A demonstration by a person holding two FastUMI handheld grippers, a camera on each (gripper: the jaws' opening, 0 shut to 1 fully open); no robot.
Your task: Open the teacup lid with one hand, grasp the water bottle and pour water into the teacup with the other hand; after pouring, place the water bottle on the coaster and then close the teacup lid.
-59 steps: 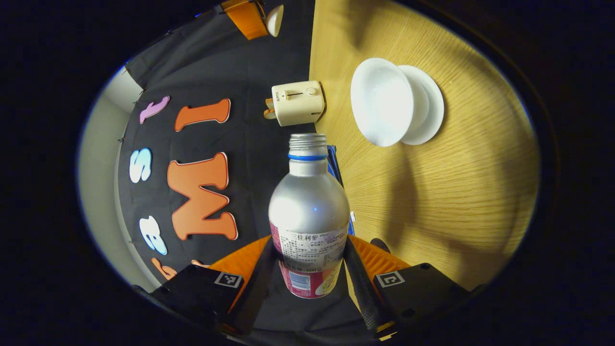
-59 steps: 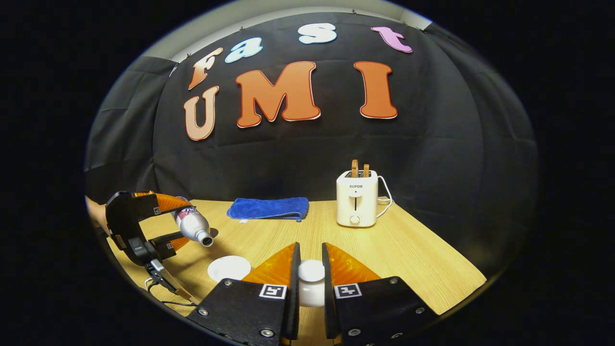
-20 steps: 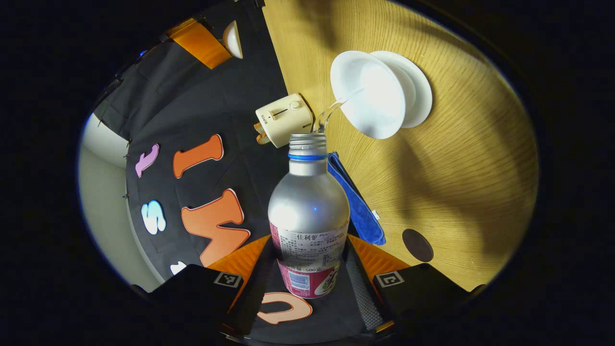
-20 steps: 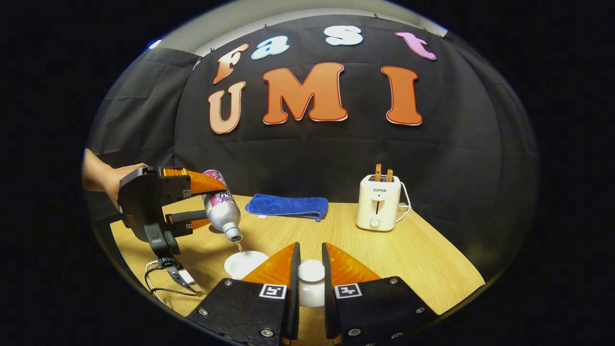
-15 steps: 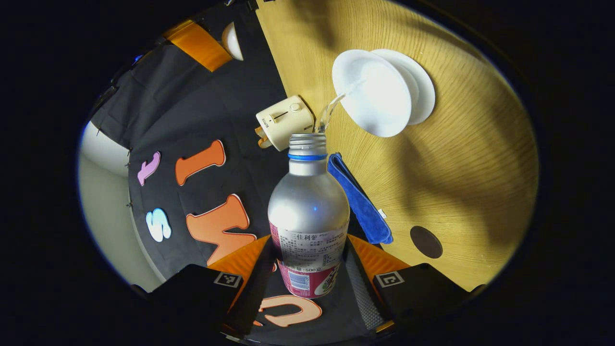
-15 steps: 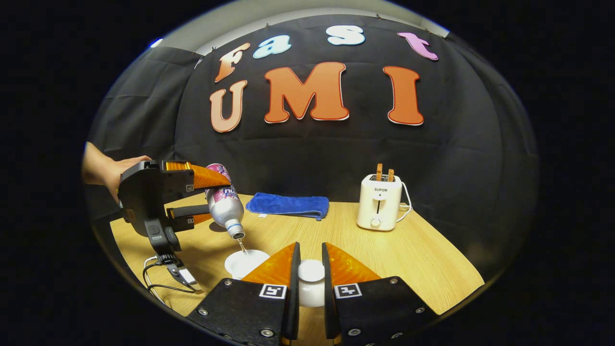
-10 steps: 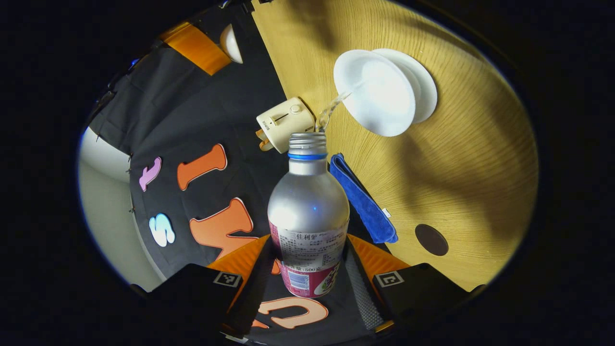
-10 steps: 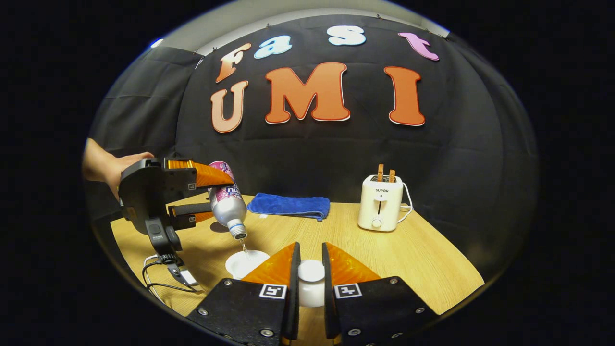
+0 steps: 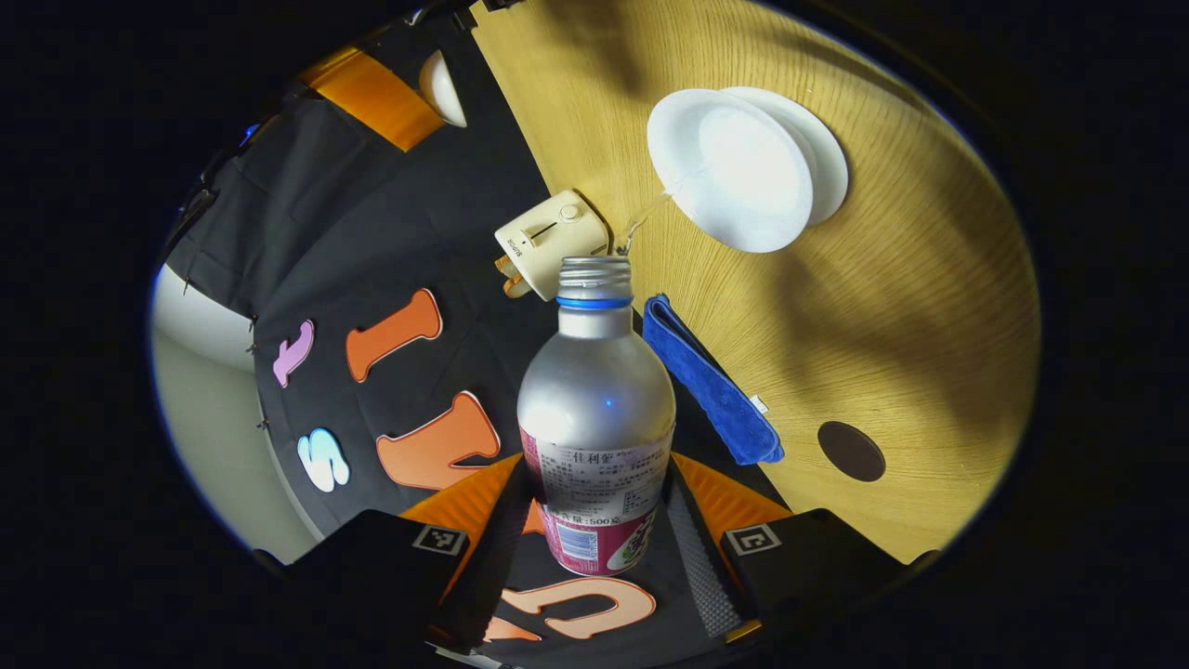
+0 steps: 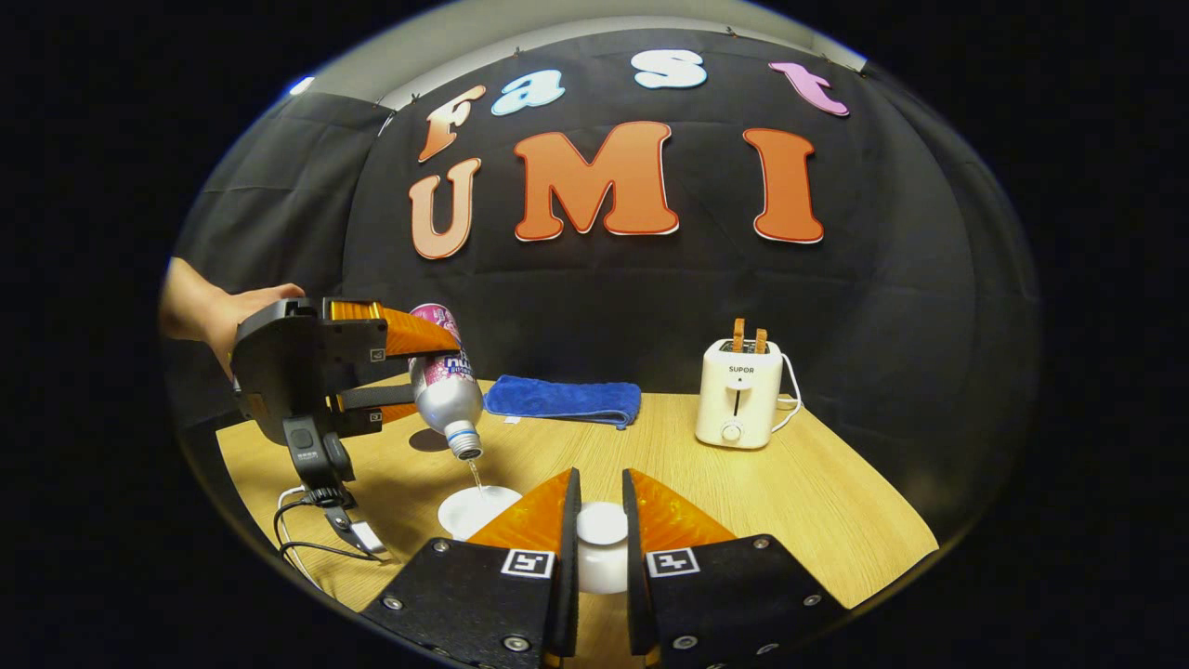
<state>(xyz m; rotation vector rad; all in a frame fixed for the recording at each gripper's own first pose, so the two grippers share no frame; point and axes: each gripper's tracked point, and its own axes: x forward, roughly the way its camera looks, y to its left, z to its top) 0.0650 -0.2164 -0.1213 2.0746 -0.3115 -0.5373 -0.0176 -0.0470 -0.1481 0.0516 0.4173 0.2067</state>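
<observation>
My left gripper is shut on a silver water bottle with a pink label, uncapped and tipped mouth-down. A thin thread of water runs from its mouth toward the open white teacup on its saucer. In the right gripper view the bottle hangs tilted over the teacup, held by the left gripper. My right gripper is shut on the white teacup lid, held off to the cup's right. The dark round coaster lies bare on the table.
A folded blue towel lies at the back of the wooden table, and a cream toaster stands at the back right. A hand holds the left gripper, and a cable trails near the front left edge.
The bottle has tipped steeper over the cup, and the water stream has thinned to a thread. The right gripper has kept the lid still.
</observation>
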